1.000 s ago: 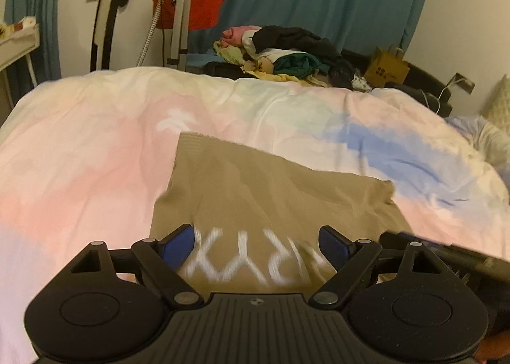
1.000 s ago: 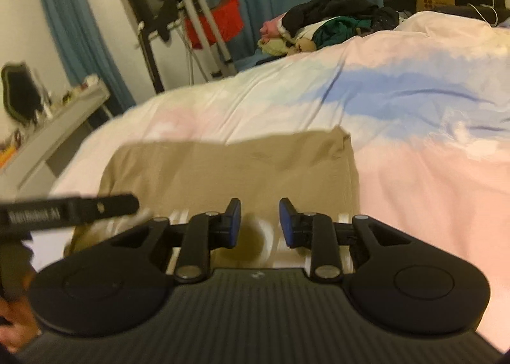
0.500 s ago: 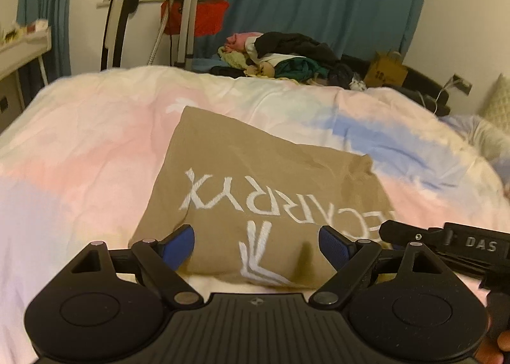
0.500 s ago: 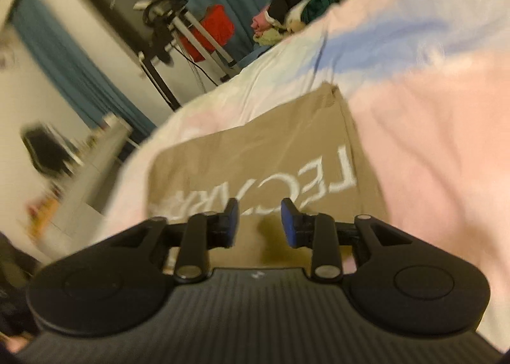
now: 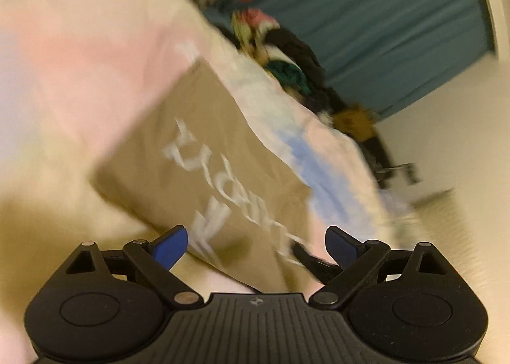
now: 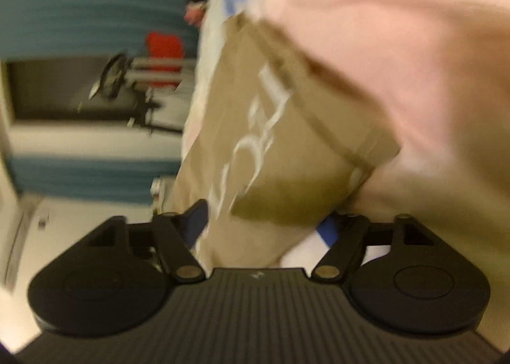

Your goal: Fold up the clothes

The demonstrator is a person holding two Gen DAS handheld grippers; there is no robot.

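Observation:
A folded tan shirt with white lettering lies flat on the pastel duvet. Both views are tilted and blurred. My left gripper sits at the shirt's near edge, jaws wide and still opening, the blue pads clear of the cloth. A black finger of the other gripper pokes in beside its right pad. In the right wrist view the tan shirt fills the middle. Its near corner lies between the fingers of my right gripper, whose jaws are opening and do not press the fabric.
A heap of mixed clothes lies at the bed's far end before a teal curtain, with a brown paper bag beside it. A red item and a metal stand are off the bed's side.
Both cameras have rolled hard, so the bed now slants. The right gripper has dropped to the shirt's near corner and its jaws have spread. The left jaws have widened a little.

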